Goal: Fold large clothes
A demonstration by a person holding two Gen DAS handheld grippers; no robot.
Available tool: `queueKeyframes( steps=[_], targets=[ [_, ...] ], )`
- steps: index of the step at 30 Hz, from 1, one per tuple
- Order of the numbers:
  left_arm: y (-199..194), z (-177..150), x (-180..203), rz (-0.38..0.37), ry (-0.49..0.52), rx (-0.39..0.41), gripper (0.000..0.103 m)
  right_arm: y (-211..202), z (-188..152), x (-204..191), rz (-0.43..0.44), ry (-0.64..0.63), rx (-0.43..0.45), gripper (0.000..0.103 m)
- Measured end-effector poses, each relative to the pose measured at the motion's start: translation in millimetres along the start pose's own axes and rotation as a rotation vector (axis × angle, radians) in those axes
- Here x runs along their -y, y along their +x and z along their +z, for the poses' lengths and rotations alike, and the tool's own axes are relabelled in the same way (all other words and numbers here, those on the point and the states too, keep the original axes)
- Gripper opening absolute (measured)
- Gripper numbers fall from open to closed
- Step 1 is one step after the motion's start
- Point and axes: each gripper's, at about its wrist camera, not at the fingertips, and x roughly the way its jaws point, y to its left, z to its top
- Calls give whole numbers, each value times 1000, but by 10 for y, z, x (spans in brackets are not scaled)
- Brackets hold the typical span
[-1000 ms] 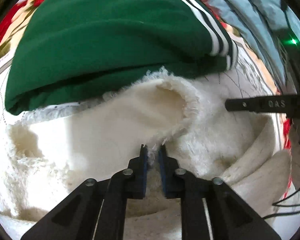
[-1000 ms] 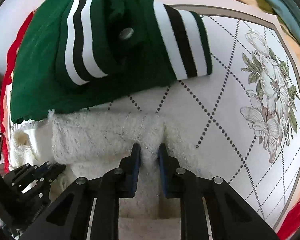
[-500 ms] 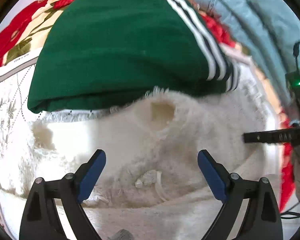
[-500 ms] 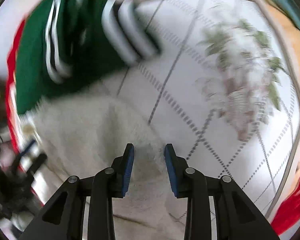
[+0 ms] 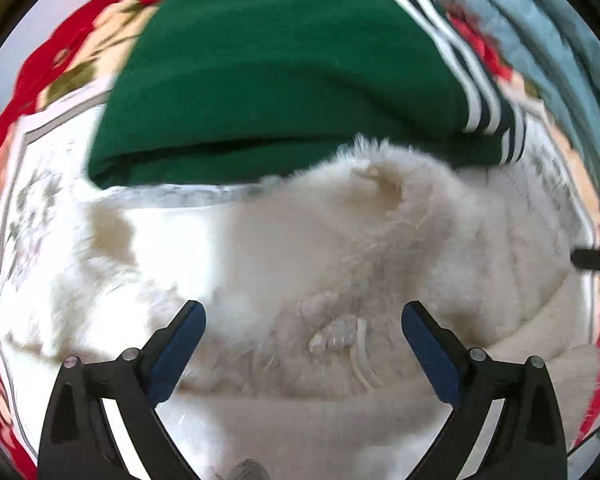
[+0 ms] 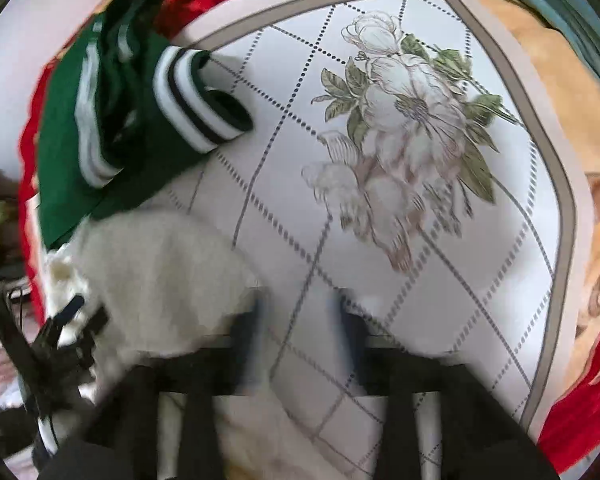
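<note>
1. The white quilted bed cover printed with a dotted lattice and pale flowers (image 6: pixel 380 152) spreads beyond and beneath my right gripper (image 6: pixel 300 312); only its bare surface shows between those jaws.
2. The folded dark green garment with white and black stripes (image 5: pixel 284 68) lies past my left gripper (image 5: pixel 303 320), touching the far edge of the fluffy one.
3. The cream fluffy fleece garment (image 5: pixel 340 240) lies heaped under my left jaws; from my right gripper it sits to the left.
4. My left jaws have just been opening and stand wide, pads off the fleece.
5. My right jaws, blurred, have just been opening too; parted, gripping nothing.
</note>
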Motion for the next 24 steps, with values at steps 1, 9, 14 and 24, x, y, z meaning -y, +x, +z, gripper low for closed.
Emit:
queueKeyframes(
  steps=[1,9,14,24],
  targets=[
    [-100,-40,-44,6,-24,16,100,-43,-88,37,7,-5,1,78],
    [-764,-880,-283,138,-186,79,100,165,-1028,153,-32,-226,-196,78],
    [-914,-1615,-245,230,-251,22,100,432,-1351,-10,-5,-352,-157,56],
    [-953,-2689,-321,311,-448,-91,100,461,-1796,388,77,-54,-165,5]
  ],
)
